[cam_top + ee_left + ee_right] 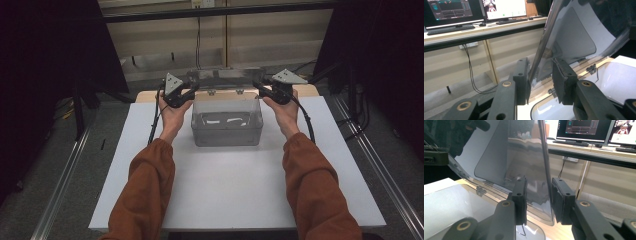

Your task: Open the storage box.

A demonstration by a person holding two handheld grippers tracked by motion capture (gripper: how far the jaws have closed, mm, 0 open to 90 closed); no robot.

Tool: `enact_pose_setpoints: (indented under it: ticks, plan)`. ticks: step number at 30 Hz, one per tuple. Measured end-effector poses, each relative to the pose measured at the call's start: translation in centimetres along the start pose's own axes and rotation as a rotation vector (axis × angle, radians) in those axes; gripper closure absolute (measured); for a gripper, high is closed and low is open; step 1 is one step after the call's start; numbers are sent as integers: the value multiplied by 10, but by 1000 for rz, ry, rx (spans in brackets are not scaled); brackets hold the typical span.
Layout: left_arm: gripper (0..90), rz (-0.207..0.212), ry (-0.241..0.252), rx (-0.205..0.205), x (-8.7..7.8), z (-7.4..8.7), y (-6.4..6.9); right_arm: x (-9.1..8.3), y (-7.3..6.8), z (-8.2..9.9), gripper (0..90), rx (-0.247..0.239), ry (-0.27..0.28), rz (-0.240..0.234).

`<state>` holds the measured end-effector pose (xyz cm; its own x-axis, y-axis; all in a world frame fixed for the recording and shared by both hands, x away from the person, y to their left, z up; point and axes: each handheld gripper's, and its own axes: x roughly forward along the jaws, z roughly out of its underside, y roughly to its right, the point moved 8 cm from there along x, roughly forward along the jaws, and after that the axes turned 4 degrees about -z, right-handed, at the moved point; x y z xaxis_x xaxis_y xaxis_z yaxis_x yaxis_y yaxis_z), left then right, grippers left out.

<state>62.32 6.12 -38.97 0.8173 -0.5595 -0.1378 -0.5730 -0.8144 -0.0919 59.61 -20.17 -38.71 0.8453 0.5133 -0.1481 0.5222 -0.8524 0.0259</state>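
Both tongs, left (192, 90) and right (258, 89), pinching the side edges of the raised hinged lid (574, 37) above the clear storage box (226, 121). Risk: smooth plastic slipping from pads (520, 195), lid slamming down; uneven pull twisting hinges (591, 68).

A box (227, 122) stands on the desk (235, 190), toward its far edge and midway between its sides. The lid (225, 76) rises from the box's far rim, hinged there and tilted back. The left tool (186, 93) is at the lid's left edge and the right tool (264, 90) at its right edge, each with the lid's edge between its jaws. Beyond the desk, monitors (504, 8) and a keyboard (449, 29) sit on a shelf (486, 30)
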Motion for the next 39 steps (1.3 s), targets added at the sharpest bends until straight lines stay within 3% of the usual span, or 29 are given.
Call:
enact_pose_setpoints:
  ticks: [4,9,10,14,22,24,28,33,37,39]
  plan:
    - [655,-6,0,-12,6,2,-1,2,2,-2,677,-9,5,1]
    - [655,-5,-11,9,9,2,-3,4,5,-1,688,9,17,7]
    - [655,-7,-6,-6,10,2,-3,5,5,-1,690,15,17,9]
    - [659,-13,-25,15,13,8,-4,6,5,0,686,9,16,16]
    - [672,-27,-36,-11,16,8,-6,10,11,6,727,-5,2,36]
    - [675,-31,-31,-42,19,8,-6,12,12,7,731,-5,-1,40]
    - [676,-25,-50,-23,19,9,-8,14,13,10,729,-9,1,43]
    - [683,-20,-50,-28,21,9,-9,18,17,18,736,4,-18,35]
    - [688,-17,-70,-34,24,17,-10,21,17,23,738,14,-23,29]
    - [690,-14,-60,-63,26,19,-10,22,17,24,737,21,-23,28]
